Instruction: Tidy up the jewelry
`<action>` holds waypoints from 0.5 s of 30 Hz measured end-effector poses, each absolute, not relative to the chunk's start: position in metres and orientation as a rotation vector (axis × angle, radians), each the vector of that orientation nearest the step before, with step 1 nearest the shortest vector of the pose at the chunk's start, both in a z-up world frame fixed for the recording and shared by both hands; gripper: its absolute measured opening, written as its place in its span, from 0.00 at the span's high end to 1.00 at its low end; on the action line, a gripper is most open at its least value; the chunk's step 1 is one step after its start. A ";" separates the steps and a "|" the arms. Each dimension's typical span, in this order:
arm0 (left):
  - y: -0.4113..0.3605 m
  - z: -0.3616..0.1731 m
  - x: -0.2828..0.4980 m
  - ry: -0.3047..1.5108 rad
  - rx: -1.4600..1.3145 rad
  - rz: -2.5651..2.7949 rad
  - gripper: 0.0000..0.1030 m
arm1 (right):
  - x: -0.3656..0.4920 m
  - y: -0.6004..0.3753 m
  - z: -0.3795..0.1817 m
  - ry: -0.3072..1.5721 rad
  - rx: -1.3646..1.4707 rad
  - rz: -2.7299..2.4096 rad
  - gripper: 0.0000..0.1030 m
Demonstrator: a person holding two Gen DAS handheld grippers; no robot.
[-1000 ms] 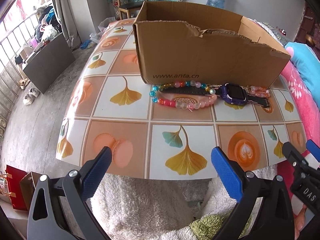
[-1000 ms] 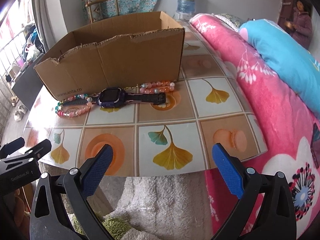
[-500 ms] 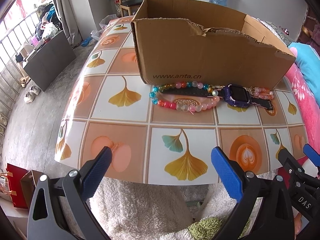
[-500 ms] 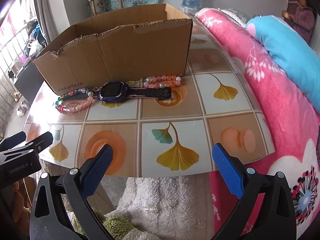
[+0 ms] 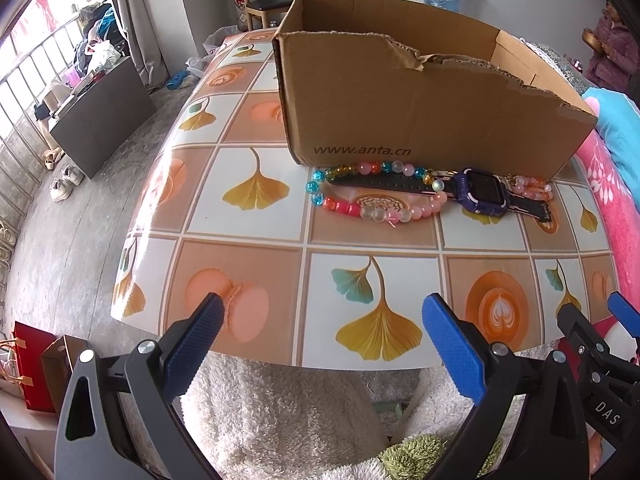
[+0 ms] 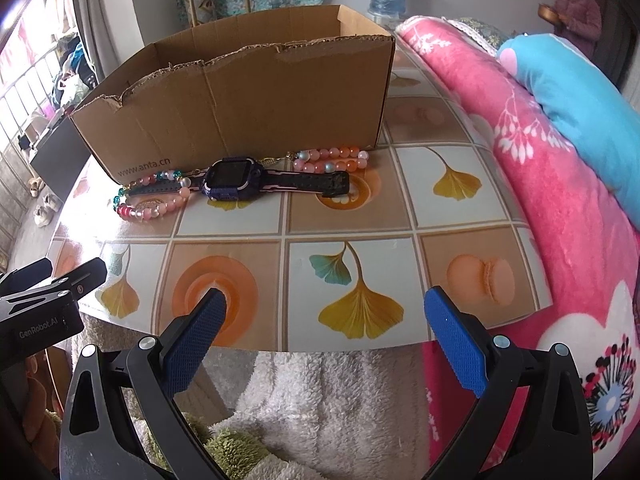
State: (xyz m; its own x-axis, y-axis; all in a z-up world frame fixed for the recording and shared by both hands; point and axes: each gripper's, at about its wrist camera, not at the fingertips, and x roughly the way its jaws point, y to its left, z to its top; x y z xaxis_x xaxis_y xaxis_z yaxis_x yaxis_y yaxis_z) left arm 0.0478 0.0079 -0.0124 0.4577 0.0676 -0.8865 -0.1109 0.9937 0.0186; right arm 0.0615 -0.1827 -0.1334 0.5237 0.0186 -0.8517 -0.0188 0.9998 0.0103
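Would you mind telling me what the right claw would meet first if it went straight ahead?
Probably the purple watch, then the cardboard box behind it; depth is uncertain. The right claw is open.

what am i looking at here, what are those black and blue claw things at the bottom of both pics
Those are two hand-held grippers, one in each of a person's hands, each carrying its own fisheye camera. One picture looks along the left gripper, the other along the right gripper. Both have their blue-padded jaws spread open and hold nothing. On the tiled table, in front of a cardboard box, lie a colourful bead bracelet, a purple watch and a peach bead bracelet.
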 end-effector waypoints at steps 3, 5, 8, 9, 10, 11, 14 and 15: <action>0.008 -0.013 0.048 1.092 -0.046 0.113 0.05 | 0.062 -0.183 -0.133 1.020 -0.004 0.020 0.08; 0.009 -0.013 0.048 1.094 -0.047 0.113 0.05 | 0.063 -0.183 -0.133 1.020 -0.008 0.018 0.08; 0.009 -0.013 0.048 1.093 -0.049 0.116 0.05 | 0.064 -0.181 -0.133 1.021 -0.019 0.017 0.08; 0.010 -0.014 0.048 1.093 -0.052 0.117 0.05 | 0.064 -0.181 -0.132 1.020 -0.022 0.016 0.08; 0.011 -0.015 0.048 1.096 -0.054 0.117 0.05 | 0.065 -0.180 -0.132 1.017 -0.025 0.017 0.08; 0.012 -0.016 0.049 1.099 -0.055 0.118 0.05 | 0.065 -0.180 -0.132 1.015 -0.027 0.017 0.08; 0.013 -0.019 0.050 1.105 -0.050 0.122 0.05 | 0.065 -0.181 -0.132 1.008 -0.031 0.018 0.08; 0.013 -0.020 0.051 1.105 -0.048 0.121 0.05 | 0.066 -0.181 -0.132 1.007 -0.033 0.018 0.08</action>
State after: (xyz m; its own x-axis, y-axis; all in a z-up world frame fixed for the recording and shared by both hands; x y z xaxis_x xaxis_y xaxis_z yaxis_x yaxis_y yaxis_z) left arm 0.0509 0.0129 -0.0200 0.4434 0.0741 -0.8932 -0.1214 0.9924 0.0220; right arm 0.0658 -0.1808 -0.1320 0.5340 0.0001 -0.8455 -0.0306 0.9993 -0.0191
